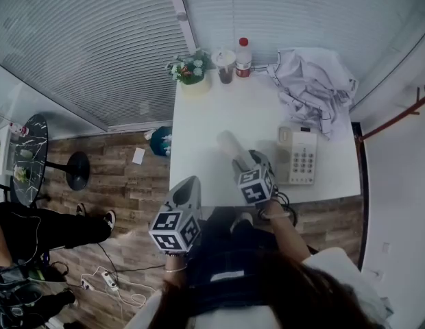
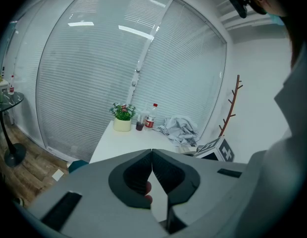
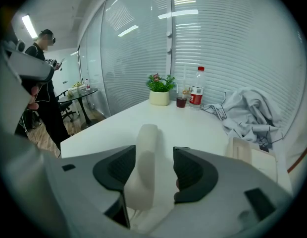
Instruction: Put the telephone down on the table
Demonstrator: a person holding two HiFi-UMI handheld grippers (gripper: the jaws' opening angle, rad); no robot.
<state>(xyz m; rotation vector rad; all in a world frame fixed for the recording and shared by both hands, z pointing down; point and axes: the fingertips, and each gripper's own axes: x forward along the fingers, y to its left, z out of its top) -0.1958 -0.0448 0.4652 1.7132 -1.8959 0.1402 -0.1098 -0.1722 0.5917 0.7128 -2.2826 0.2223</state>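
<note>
We see a white table (image 1: pixel 212 118) with a potted plant (image 1: pixel 190 69), a cup (image 1: pixel 225 66) and a red-capped bottle (image 1: pixel 244 58) along its far edge. A crumpled cloth (image 1: pixel 314 88) and the telephone base (image 1: pixel 298 156) lie toward its right.

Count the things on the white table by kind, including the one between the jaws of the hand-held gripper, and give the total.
Potted plant: 1
Drink containers, cup and bottle: 2
Crumpled cloth: 1
Telephone parts, base and handset in the right hand-held gripper: 2
Total: 6
</note>
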